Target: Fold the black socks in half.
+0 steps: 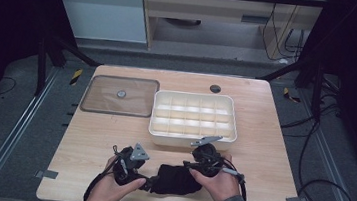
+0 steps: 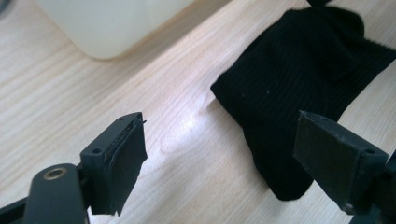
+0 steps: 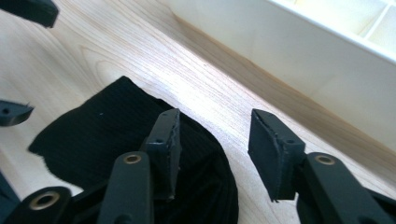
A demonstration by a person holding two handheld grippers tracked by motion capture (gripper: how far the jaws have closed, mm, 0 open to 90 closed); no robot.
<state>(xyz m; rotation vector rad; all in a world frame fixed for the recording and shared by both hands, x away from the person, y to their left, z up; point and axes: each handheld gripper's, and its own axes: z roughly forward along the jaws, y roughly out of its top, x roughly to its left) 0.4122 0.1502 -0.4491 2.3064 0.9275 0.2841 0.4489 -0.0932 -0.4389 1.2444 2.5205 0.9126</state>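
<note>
High view, cloth: a black cloth [image 1: 176,180] lies bunched on the near part of the wooden table [image 1: 270,160], between the two grippers and in front of the white compartment box [image 1: 193,119].
High view, tools: the left gripper [image 1: 149,183] sits at the cloth's left edge, the right gripper [image 1: 190,166] at its upper right; jaw gaps are too small to judge here.
High view, other: a clear lid [image 1: 120,95] lies flat to the left of the box.
Left gripper view, tool: jaws spread wide, nothing between them. The cloth [image 2: 299,88] lies ahead; one jaw overlaps its near corner, contact unclear.
Right gripper view, tool: jaws parted, gripping nothing. One jaw is over the cloth [image 3: 107,135], the other over bare wood beside the box wall [image 3: 299,51].
</note>
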